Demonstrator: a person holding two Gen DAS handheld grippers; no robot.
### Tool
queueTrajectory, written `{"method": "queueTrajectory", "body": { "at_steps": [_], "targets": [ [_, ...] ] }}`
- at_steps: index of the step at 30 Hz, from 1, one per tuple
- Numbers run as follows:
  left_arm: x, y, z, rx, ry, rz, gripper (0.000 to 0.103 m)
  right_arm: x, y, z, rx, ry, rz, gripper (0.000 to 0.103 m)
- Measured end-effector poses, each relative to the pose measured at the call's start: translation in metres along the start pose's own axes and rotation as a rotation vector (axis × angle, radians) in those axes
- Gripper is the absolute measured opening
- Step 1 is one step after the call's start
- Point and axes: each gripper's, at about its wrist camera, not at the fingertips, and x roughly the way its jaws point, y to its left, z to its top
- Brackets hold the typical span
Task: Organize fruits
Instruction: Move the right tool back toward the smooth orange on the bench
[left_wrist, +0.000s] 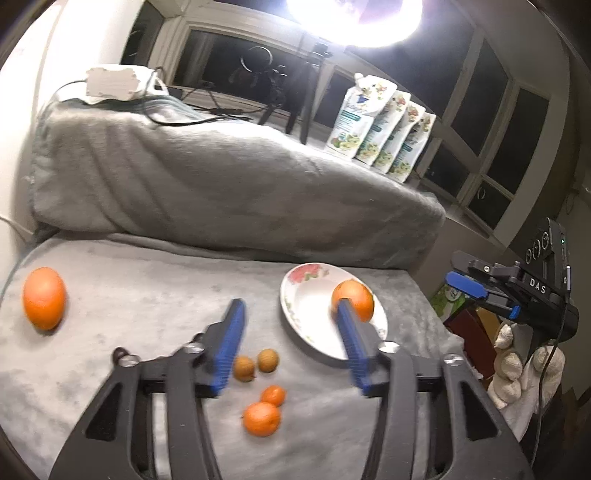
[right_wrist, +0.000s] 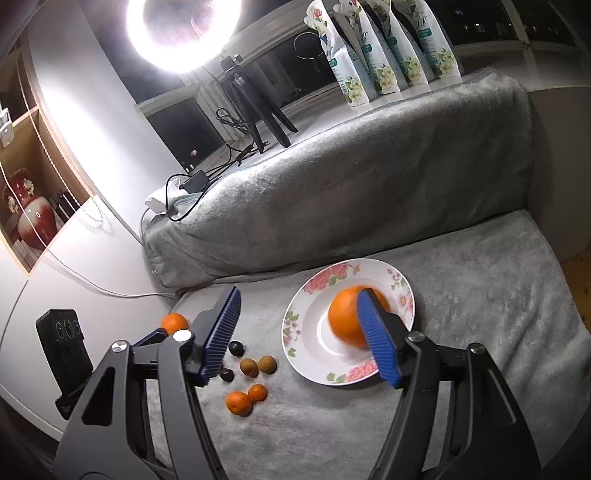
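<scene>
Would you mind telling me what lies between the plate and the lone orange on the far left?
In the left wrist view, only bare grey blanket lies between plate and orange.

A grey blanket (right_wrist: 369, 192) covers the flat surface and the raised bolster behind it. On the sill beyond, a black tripod (right_wrist: 258, 99) holds a glaring ring light (right_wrist: 184, 33), with cables (right_wrist: 225, 122) trailing beside it. Four flowered pouches (left_wrist: 380, 129) stand in a row near the dark window (left_wrist: 498, 122).
</scene>
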Motion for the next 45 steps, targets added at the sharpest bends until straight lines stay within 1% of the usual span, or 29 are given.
{"method": "queueTrajectory", "body": {
  "at_steps": [2,3,4,6,9,12,16,18,24,28,30,33,39,45],
  "targets": [
    [-0.005,0.012,-0.001,-0.015,-0.008,0.023,0.059,0.002,0.004,-0.003,-0.016,0.002,-0.014,0.071],
    [-0.007,0.016,0.000,-0.020,-0.010,0.031,0.059,0.003,0.006,-0.004,-0.024,0.001,-0.021,0.073],
    [-0.010,0.022,0.000,-0.023,-0.007,0.035,0.060,0.003,0.007,-0.005,-0.030,-0.001,-0.025,0.081],
    [-0.016,0.036,-0.001,-0.035,-0.014,0.061,0.060,0.005,0.010,-0.007,-0.040,-0.009,-0.032,0.086],
    [-0.023,0.059,-0.003,-0.047,-0.016,0.115,0.060,0.010,0.016,-0.008,-0.052,-0.006,-0.037,0.089],
    [-0.031,0.087,-0.006,-0.083,-0.015,0.164,0.060,0.017,0.022,-0.009,-0.063,-0.004,-0.034,0.094],
    [-0.040,0.114,-0.011,-0.112,-0.019,0.223,0.064,0.031,0.032,-0.010,-0.084,0.020,-0.031,0.094],
    [-0.044,0.128,-0.015,-0.126,-0.019,0.251,0.064,0.039,0.039,-0.012,-0.101,0.034,-0.027,0.094],
    [-0.057,0.161,-0.025,-0.179,-0.019,0.300,0.065,0.060,0.062,-0.018,-0.155,0.067,-0.024,0.094],
    [-0.062,0.179,-0.030,-0.209,-0.023,0.317,0.066,0.073,0.077,-0.019,-0.178,0.089,-0.016,0.094],
    [-0.064,0.188,-0.032,-0.224,-0.023,0.325,0.069,0.080,0.085,-0.020,-0.195,0.098,-0.013,0.094],
    [-0.066,0.199,-0.037,-0.238,-0.022,0.332,0.069,0.090,0.099,-0.021,-0.222,0.109,-0.008,0.094],
    [-0.061,0.213,-0.039,-0.247,-0.008,0.336,0.069,0.121,0.128,-0.024,-0.278,0.158,0.014,0.094],
    [-0.050,0.225,-0.037,-0.253,0.006,0.330,0.069,0.160,0.161,-0.028,-0.321,0.226,0.051,0.094]
  ]
}}
